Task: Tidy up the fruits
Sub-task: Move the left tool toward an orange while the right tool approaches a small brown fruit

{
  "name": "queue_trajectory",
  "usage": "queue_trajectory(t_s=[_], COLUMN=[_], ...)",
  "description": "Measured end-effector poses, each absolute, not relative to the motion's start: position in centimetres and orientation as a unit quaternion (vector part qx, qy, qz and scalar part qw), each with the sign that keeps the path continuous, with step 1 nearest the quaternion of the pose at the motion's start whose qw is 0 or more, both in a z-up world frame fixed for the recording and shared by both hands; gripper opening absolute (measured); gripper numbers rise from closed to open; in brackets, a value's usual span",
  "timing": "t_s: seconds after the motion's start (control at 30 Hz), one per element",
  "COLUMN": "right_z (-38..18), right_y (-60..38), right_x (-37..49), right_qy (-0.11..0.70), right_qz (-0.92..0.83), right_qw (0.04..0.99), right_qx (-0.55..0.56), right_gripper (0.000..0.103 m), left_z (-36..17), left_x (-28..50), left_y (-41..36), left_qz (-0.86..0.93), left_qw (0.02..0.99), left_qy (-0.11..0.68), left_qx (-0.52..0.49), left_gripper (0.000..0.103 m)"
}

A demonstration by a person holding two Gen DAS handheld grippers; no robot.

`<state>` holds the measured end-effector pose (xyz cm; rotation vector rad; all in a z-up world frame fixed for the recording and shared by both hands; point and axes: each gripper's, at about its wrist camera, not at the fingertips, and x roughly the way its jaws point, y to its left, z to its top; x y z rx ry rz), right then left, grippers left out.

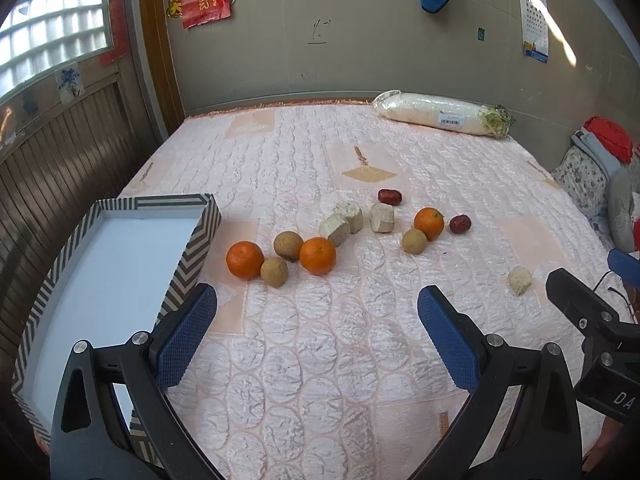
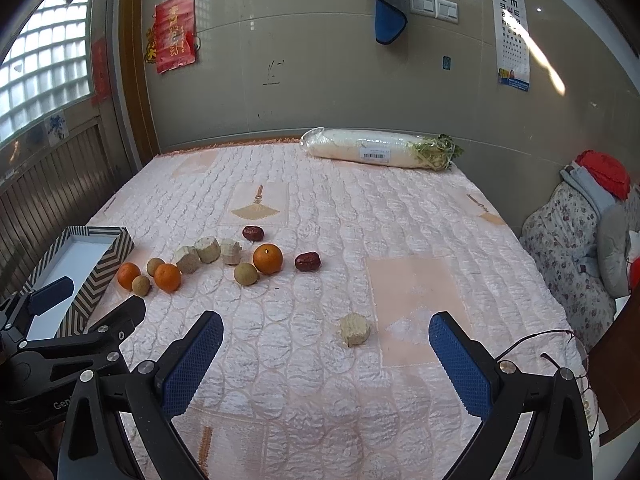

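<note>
Left wrist view: the left gripper (image 1: 316,332) hangs wide open and empty over the quilted bedspread (image 1: 400,168), fruits lying well beyond its tips, the striped box (image 1: 192,256) just left. Nearest are an orange (image 1: 245,259) and a longan (image 1: 274,271). Far off, a red date (image 1: 389,197) lies lengthwise left-to-right. The right gripper (image 2: 326,346) is likewise wide open and empty, a pale chunk (image 2: 354,329) between its tips.

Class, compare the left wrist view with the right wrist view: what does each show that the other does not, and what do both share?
Only the left wrist view shows the striped box's whole white floor, nothing in it. Only the right wrist view shows a thin wire hoop at the bedspread's right edge. Both share three oranges, three longans, two red dates, pale cut chunks, the wrapped radish, and both open hand-held grippers: left, right.
</note>
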<state>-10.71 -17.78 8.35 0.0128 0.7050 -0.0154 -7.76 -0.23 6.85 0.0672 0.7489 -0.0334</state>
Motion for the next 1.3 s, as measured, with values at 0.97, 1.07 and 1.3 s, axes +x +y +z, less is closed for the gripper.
queue_trajectory(t_s=[0.97, 1.07, 1.3], right_z=[5.4, 5.5, 5.6], right_y=[-20.7, -20.4, -20.1], right_x=[-8.0, -7.9, -7.7], right_qy=[0.37, 0.37, 0.37], right_qz=[0.041, 0.046, 0.052], right_qw=[0.928, 0.928, 0.927], right_qx=[0.031, 0.03, 0.028], right_gripper=[0.085, 0.085, 0.081], left_z=[5.4, 5.0, 3.9], left_x=[-2.8, -2.7, -2.1], left_y=[3.4, 3.6, 4.2], left_qz=[-0.089, -0.136, -0.133], left_qw=[0.899, 0.891, 0.885], left_qy=[0.427, 0.431, 0.443], left_qx=[0.037, 0.045, 0.057], left_gripper=[0.101, 0.101, 0.101])
